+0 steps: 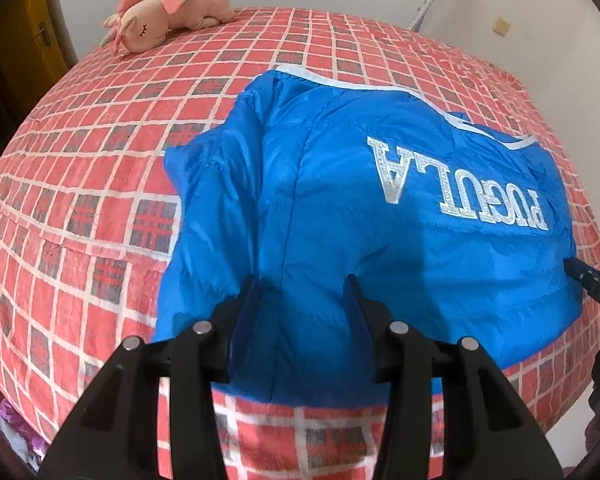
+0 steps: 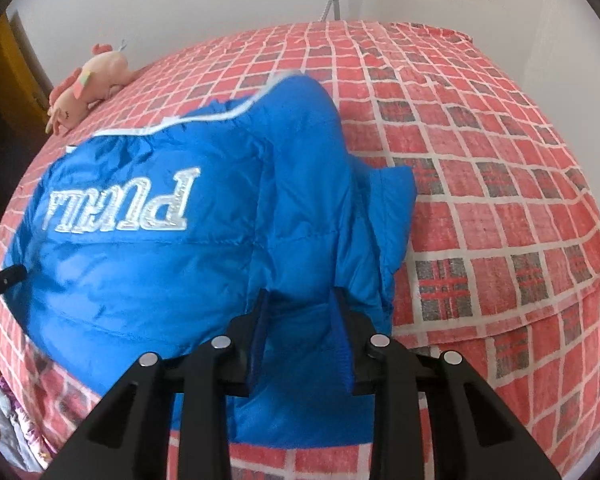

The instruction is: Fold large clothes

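A: The blue puffer jacket (image 1: 360,208) is lying on the bed (image 1: 80,208), its silver lettering (image 1: 460,188) facing up and its white-trimmed edge (image 1: 340,80) pointing toward twelve o'clock. Why are both tongs sitting at its near edge?

B: Each is pinching a corner there. The left tongs (image 1: 303,292) are partly closed with padded fabric bunched between the fingers, at six o'clock in their own view. The right tongs (image 2: 300,304) are gripping the other corner, narrower, a fold of cloth wedged between the pads.

A: And the right tongs are showing at three o'clock in the left view?

B: Yes, because the two are spreading that edge taut, probably so it can be carried over evenly. The plush unicorn (image 1: 172,4) is resting well apart at eleven o'clock.
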The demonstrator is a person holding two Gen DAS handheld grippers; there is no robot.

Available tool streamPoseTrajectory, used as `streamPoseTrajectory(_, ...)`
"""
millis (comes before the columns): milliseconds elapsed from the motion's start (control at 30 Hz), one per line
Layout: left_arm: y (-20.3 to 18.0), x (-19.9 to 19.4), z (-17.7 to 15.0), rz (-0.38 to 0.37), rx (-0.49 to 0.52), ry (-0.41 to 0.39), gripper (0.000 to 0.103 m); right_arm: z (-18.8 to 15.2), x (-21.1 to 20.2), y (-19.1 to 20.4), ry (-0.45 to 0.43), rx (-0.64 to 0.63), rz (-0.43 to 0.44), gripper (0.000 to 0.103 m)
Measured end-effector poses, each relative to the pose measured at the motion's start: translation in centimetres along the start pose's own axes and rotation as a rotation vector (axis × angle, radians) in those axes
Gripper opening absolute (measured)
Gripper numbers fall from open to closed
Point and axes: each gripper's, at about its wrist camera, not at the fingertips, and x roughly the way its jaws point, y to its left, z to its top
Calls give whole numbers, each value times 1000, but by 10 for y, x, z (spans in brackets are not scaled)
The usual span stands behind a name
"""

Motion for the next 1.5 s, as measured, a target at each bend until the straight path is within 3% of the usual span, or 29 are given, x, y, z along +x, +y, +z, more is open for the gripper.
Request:
streamPoseTrajectory(200,8,-19,-3,26,9,-24,50,1,-20,7,6,-24,2,31)
streamPoseTrajectory(400,19,-29,0,40,-2,-44,56,-5,-1,6,66,-22,-27,31)
streamPoseTrajectory(700,52,-12,-3,23,-62,11,61,-8,14,1,83,25,-6,31)
streamPoseTrajectory(933,75,7,-7,-96,-122,58,75,-7,16,1,94,34,-13,31)
streamPoseTrajectory(1100,88,23,-12,-236,-199,99,78,-4,18,1,98,37,-15,31)
streamPoseTrajectory(1233,91,32,-13,-286,-223,123,79,-3,18,1,99,38,-19,32)
streamPoseTrajectory(1400,90,31,-13,-319,-226,128,62,-2,19,1,101,39,-20,32)
streamPoseTrajectory(1500,88,31,-14,-334,-217,135,60,-1,19,0,102,35,-20,32)
